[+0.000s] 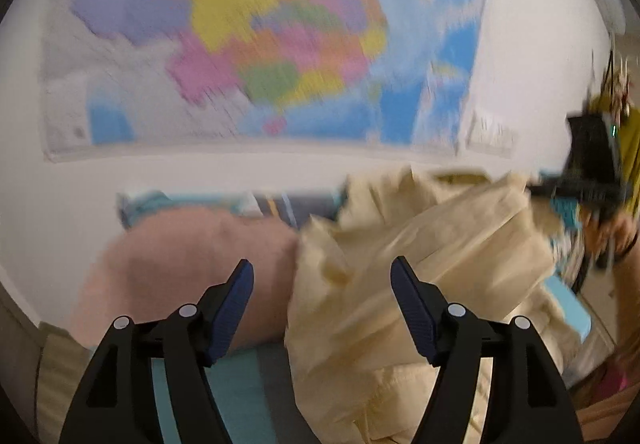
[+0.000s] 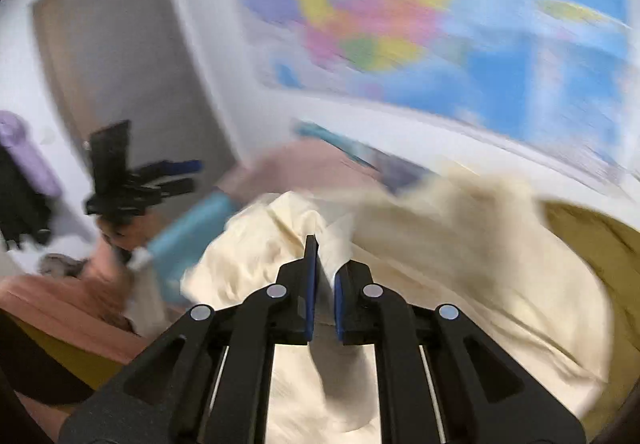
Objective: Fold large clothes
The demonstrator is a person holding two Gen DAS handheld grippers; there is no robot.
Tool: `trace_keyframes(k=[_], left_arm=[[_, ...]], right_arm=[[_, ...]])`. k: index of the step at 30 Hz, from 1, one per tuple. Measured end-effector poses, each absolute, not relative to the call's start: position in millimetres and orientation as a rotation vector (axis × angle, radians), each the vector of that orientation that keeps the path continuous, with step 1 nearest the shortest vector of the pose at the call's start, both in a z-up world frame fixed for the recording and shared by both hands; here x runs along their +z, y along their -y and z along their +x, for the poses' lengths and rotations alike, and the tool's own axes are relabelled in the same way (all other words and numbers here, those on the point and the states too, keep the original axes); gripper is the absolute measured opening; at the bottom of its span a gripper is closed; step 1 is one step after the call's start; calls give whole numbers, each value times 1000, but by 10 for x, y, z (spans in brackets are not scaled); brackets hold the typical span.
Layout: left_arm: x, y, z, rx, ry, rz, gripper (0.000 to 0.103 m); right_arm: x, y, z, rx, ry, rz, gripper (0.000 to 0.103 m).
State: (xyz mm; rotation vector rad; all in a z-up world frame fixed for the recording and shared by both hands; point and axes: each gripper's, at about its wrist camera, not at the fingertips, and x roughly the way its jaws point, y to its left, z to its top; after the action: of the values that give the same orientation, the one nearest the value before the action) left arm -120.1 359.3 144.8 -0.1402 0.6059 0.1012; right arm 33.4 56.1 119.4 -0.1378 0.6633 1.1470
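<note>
A large cream garment (image 1: pixel 420 264) hangs bunched in the air in front of both cameras; it also fills the right wrist view (image 2: pixel 440 264). My right gripper (image 2: pixel 323 264) is shut on a fold of this garment, with cloth pinched between its blue pads. In the left wrist view the right gripper (image 1: pixel 568 199) shows at the right edge, at the garment's upper corner. My left gripper (image 1: pixel 322 280) is open and empty, its fingers apart just in front of the cloth. It shows in the right wrist view (image 2: pixel 176 173) at the left, open. Both views are motion-blurred.
A pink cushion (image 1: pixel 188 264) lies left of the garment on a teal-covered surface (image 1: pixel 236 384). A coloured wall map (image 1: pixel 260 35) hangs behind. A grey door (image 2: pixel 120 63) stands at the left. Mustard fabric (image 2: pixel 592 244) lies to the right.
</note>
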Motion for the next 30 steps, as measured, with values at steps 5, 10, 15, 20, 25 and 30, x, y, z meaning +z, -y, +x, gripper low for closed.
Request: trace_keyframes(k=[5,10,15,20,25,30], left_arm=[[811,-3281,-667,55,-807,-49,68],[243,-3253,-357,135,-975,31,68],[114,-3499,-485,73,-980,-124,68],[150,-3540,-614,40,-942,-180,68],[133,-3477,-620,13,-938,-192,68],[93,-3504,-691,-17,-935,-213,68]], right_arm=[[662,-452,470,980,-817,-290,7],[48,-624,587,883,-974,-383,24],[430,-532,725,992,-870,-159,60],[672,-1244,838,1194,-814,-29,65],[160,-2328,1170,1275,-1016,-31,61],[-270,-2982,1437,1272,-1167,10,60]])
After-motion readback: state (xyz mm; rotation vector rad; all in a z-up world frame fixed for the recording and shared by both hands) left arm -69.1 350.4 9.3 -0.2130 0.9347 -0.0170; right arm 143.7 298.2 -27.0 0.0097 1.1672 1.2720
